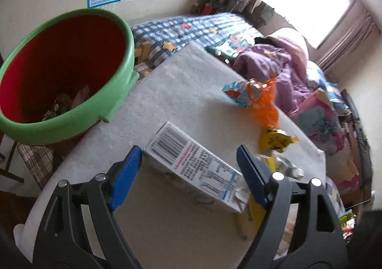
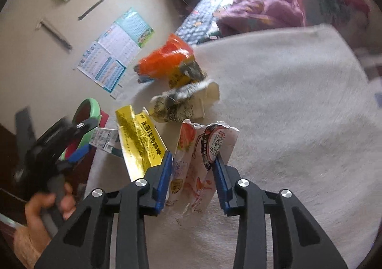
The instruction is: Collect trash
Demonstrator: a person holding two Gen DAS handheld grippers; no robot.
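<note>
I count one red bin (image 1: 62, 73) on the table (image 1: 181, 82), my left gripper (image 1: 188, 168) wide open over one white carton (image 1: 191, 164), right gripper (image 2: 193, 171) clamping one torn wrapper (image 2: 198, 161) beside one gold wrapper (image 2: 138, 140).

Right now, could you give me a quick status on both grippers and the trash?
Left gripper open, white carton between its jaws, not gripped. Right gripper shut on strawberry wrapper. Red bin beside the table, unobstructed.

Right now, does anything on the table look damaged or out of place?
Only the trash itself: the white wrapper between the right gripper's pads has a ragged, torn-open top edge, and a crumpled paper cup lies on its side behind it.
</note>
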